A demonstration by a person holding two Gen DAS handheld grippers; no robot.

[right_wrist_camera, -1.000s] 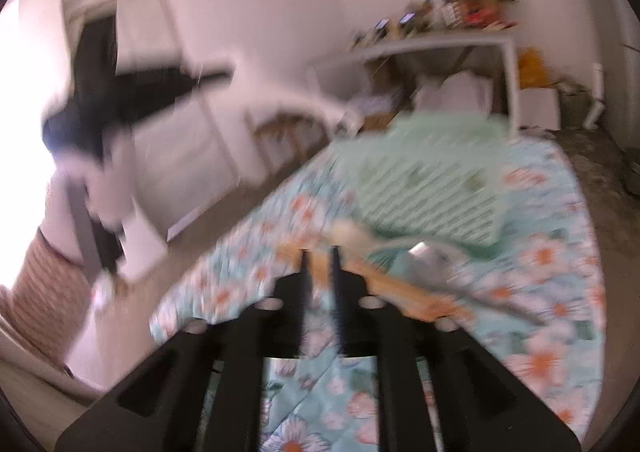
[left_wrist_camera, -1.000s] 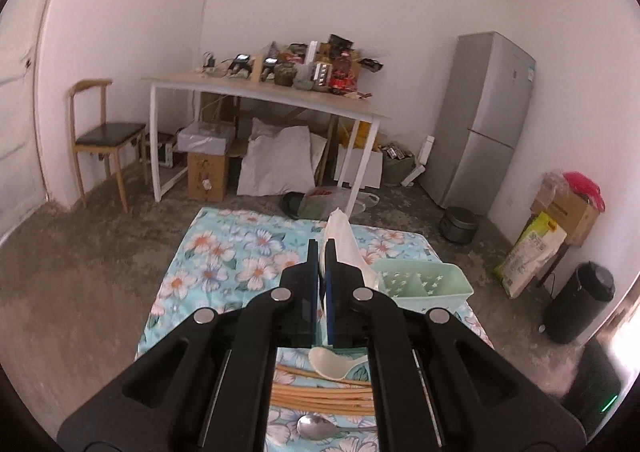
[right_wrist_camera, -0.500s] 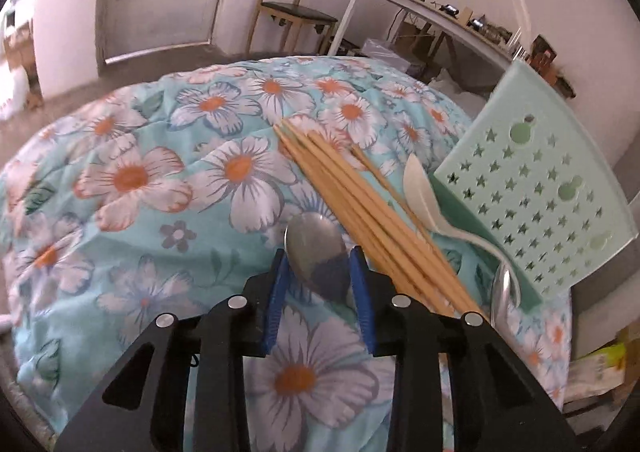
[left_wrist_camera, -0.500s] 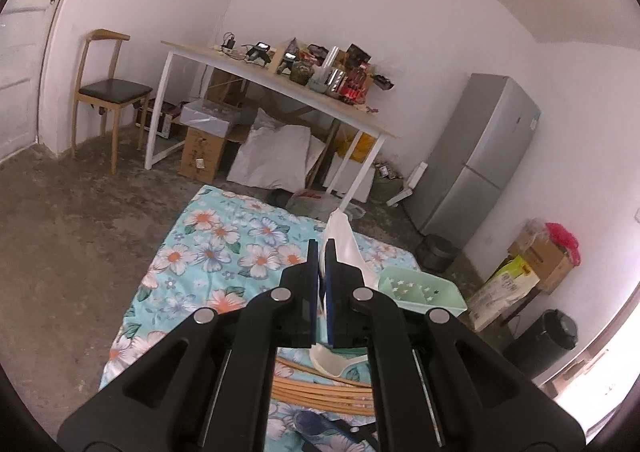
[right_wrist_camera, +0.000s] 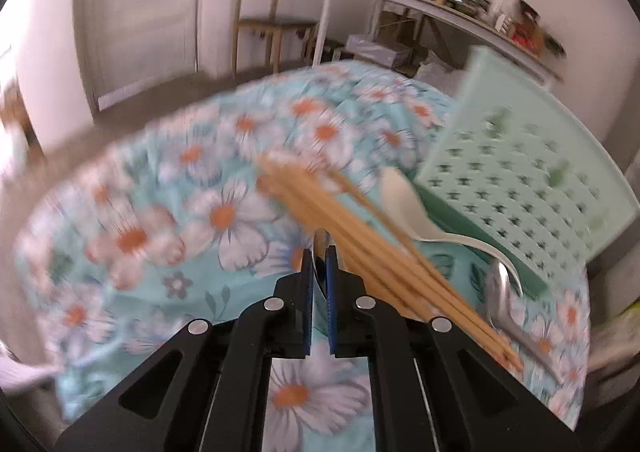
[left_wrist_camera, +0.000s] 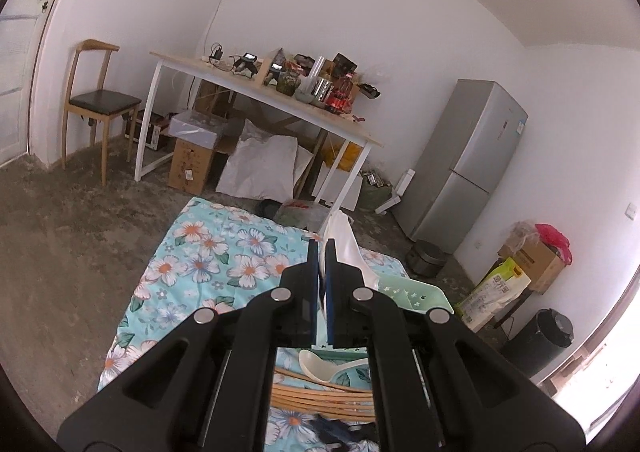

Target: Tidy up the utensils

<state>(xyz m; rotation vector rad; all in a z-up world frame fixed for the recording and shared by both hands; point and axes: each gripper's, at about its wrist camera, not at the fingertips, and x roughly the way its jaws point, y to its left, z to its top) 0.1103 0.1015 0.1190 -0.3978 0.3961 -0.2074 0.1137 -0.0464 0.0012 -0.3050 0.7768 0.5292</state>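
My left gripper [left_wrist_camera: 319, 248] is shut on a white plastic spoon [left_wrist_camera: 345, 242] and holds it up over the floral cloth [left_wrist_camera: 200, 264]. My right gripper [right_wrist_camera: 319, 256] is shut on a metal spoon [right_wrist_camera: 321, 242] seen edge-on, just above the cloth [right_wrist_camera: 224, 212]. A bundle of wooden chopsticks [right_wrist_camera: 360, 248] lies on the cloth, with another white spoon [right_wrist_camera: 404, 200] and a second metal spoon [right_wrist_camera: 500, 288] beside it. The mint-green perforated utensil holder [right_wrist_camera: 524, 176] stands at the right. The left wrist view shows the chopsticks [left_wrist_camera: 320, 400], the white spoon [left_wrist_camera: 320, 364] and the holder [left_wrist_camera: 416, 292] below my left gripper.
The cloth covers a low surface that drops off at its edges. Behind it stand a white table [left_wrist_camera: 260, 92] loaded with clutter, a wooden chair [left_wrist_camera: 96, 100], a grey fridge [left_wrist_camera: 468, 160], boxes and a black bin [left_wrist_camera: 540, 336].
My right gripper went from open around the metal spoon's bowl to shut on it, and has lifted it edge-on. My left gripper still holds the white spoon, its view slightly shifted.
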